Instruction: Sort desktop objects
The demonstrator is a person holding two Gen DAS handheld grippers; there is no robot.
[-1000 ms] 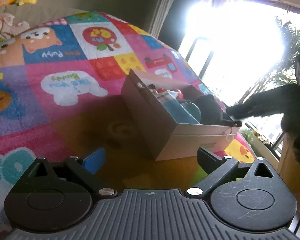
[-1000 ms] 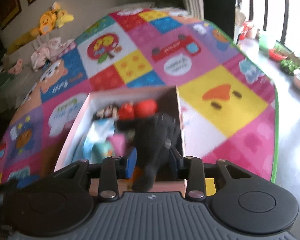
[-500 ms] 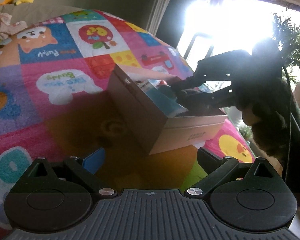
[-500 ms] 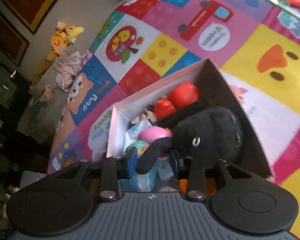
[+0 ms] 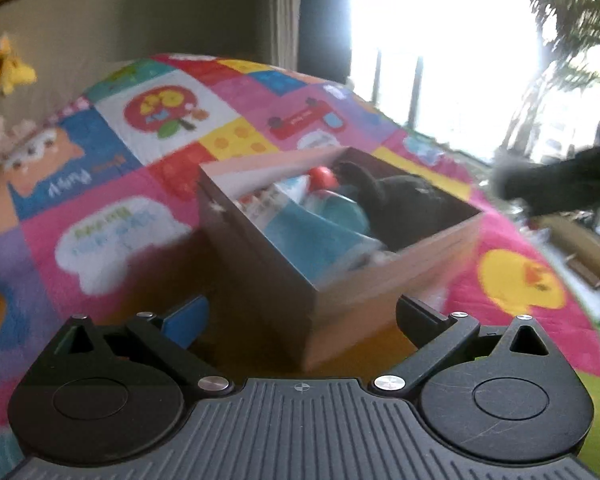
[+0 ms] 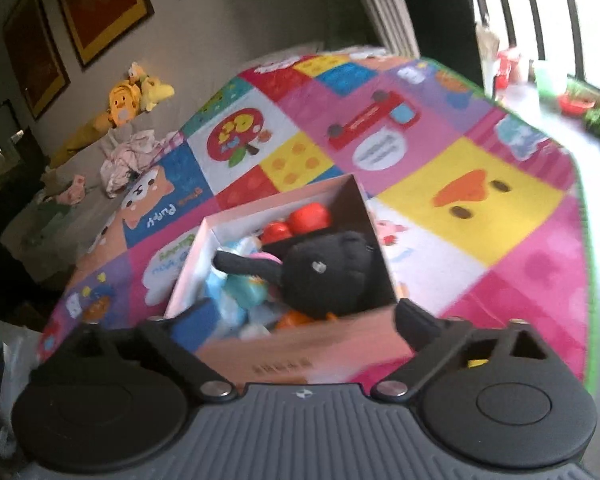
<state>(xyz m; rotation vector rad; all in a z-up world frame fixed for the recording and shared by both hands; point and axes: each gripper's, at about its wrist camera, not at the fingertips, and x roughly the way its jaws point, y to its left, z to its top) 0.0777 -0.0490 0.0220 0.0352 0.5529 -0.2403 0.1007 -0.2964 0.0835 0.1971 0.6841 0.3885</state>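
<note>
An open cardboard box [image 6: 300,348] stands on a colourful patchwork mat [image 6: 480,200]. Inside lies a black plush toy [image 6: 328,272] on top of red balls [image 6: 308,216] and blue and teal items [image 6: 240,292]. My right gripper [image 6: 302,314] hovers just before the box's near wall. Its jaws are opening wide with nothing between the pads, and the plush lies free beyond them. My left gripper [image 5: 300,316] is open and empty at a near corner of the box [image 5: 260,256]. From there the plush [image 5: 404,204] shows at the box's right end.
The mat [image 5: 120,216] spreads all around the box. A sofa with yellow plush toys [image 6: 132,92] and crumpled cloth [image 6: 128,156] lies at the far left. Pots and cups [image 6: 548,80] stand by the window. A dark blurred shape [image 5: 560,184] juts in at the right edge.
My right gripper carried the black plush over the box, let it go and drew back; the plush now lies in the box. My left gripper has swung for a fuller view of the box.
</note>
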